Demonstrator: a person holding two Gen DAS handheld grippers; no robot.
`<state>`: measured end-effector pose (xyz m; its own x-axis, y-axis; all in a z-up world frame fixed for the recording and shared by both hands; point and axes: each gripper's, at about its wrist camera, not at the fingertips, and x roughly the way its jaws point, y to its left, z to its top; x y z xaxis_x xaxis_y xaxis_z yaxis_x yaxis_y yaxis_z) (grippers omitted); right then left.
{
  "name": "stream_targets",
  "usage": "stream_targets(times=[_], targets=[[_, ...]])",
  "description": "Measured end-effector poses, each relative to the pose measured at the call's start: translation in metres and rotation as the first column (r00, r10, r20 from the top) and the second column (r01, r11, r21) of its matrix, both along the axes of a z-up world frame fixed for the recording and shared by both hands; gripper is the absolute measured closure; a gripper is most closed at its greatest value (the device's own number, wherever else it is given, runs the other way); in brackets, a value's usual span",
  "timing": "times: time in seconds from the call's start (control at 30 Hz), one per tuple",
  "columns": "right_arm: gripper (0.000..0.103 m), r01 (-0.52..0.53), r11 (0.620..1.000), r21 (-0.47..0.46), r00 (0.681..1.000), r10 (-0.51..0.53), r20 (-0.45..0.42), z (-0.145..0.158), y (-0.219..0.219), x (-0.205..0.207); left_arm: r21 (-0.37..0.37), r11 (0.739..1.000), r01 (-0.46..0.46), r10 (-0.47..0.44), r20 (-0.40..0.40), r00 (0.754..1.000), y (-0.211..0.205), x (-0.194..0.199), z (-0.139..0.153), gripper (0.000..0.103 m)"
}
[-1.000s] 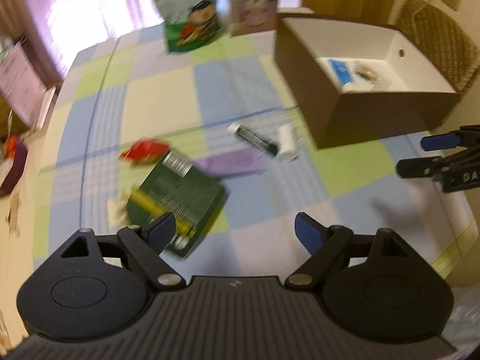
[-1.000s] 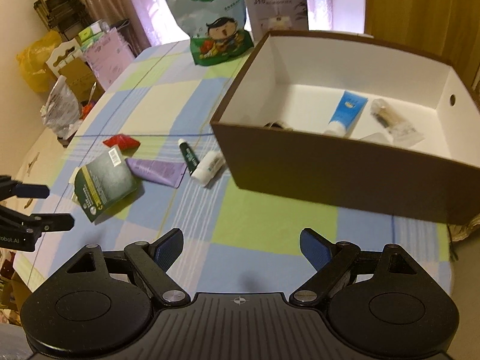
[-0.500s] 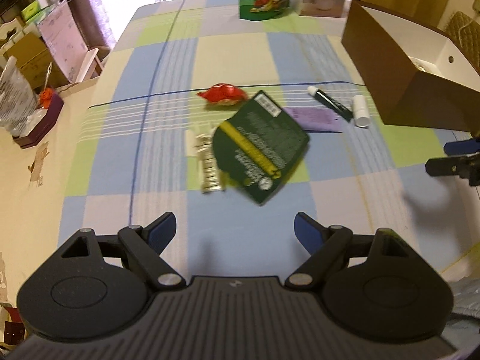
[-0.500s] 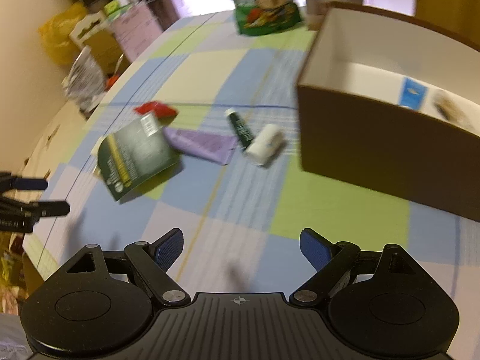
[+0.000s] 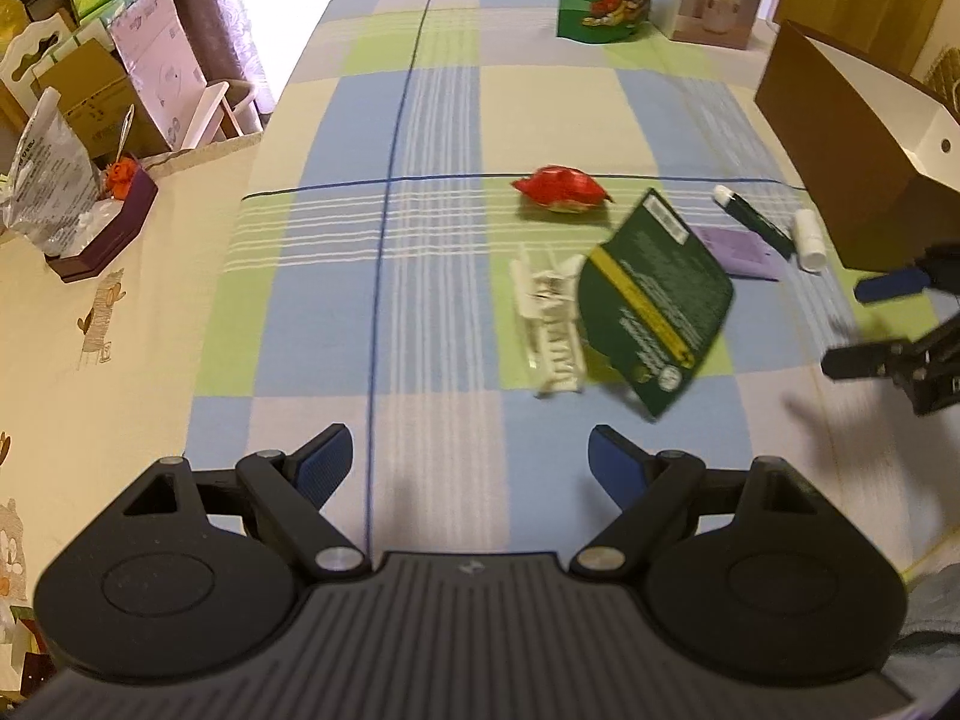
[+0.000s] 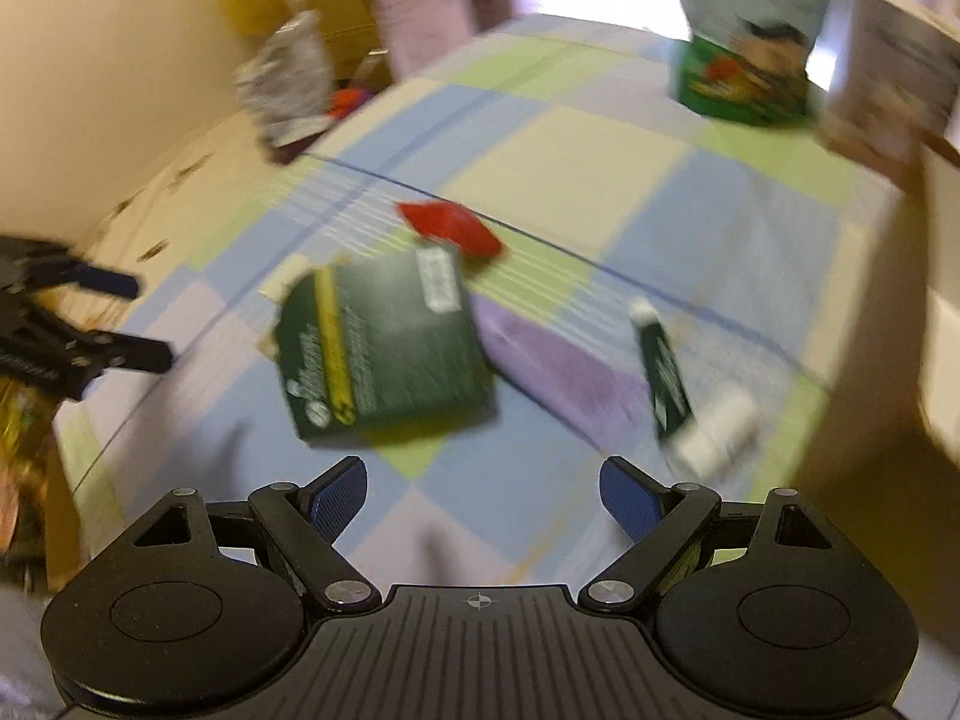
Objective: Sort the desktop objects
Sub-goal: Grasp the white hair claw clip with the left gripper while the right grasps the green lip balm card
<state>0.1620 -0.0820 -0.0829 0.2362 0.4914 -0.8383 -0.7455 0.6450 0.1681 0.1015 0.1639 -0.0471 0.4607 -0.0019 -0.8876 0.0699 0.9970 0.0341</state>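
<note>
Landmark: dark green packet (image 5: pixel 654 306), lying flat on the checked cloth (image 5: pixel 432 120).
Left gripper (image 5: pixel 468 456): hanging near the packet, jaws spread wide, gripping nothing.
Right gripper (image 6: pixel 483 498): likewise gaping, empty.
Beside the packet: white clip (image 5: pixel 549 324), touching; red wrapper (image 5: pixel 561 189); purple sachet (image 5: pixel 741 243); green tube (image 5: pixel 756 219).
Brown box (image 5: pixel 840 150): standing beyond the tube.
Risk: the flat packet is likely sliding under closing pads, dragging the clip along.

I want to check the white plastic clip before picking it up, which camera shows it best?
The left wrist view. There the white plastic clip lies sharp and almost whole on the checked tablecloth, its right edge tucked under the dark green packet. In the blurred right wrist view, only a pale corner peeks out behind that packet.
</note>
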Motion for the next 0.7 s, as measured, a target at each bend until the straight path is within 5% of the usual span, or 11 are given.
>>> stream_targets(times=[0.1, 0.3, 0.57, 0.7], targets=[[0.013, -0.226, 0.970, -0.092, 0.971, 0.232, 0.059, 0.003, 0.021, 0.002, -0.010, 1.000, 0.014, -0.014, -0.008, 1.000, 0.009, 0.006, -0.003, 0.020], [0.013, -0.563, 0.784, -0.262, 0.778, 0.610, 0.153, 0.007, 0.057, 0.008, -0.017, 1.000, 0.020, -0.020, -0.025, 0.999, 0.023, 0.018, -0.013, 0.020], [0.013, -0.807, 0.464, -0.365, 0.446, 0.884, 0.137, -0.008, 0.100, 0.010, -0.010, 0.999, -0.032, 0.031, -0.041, 0.999, 0.041, 0.028, -0.021, 0.020], [0.013, -0.840, 0.382, -0.386, 0.373, 0.922, 0.100, -0.025, 0.114, 0.009, -0.006, 0.999, -0.053, 0.053, -0.050, 0.997, 0.047, 0.030, -0.023, 0.020]])
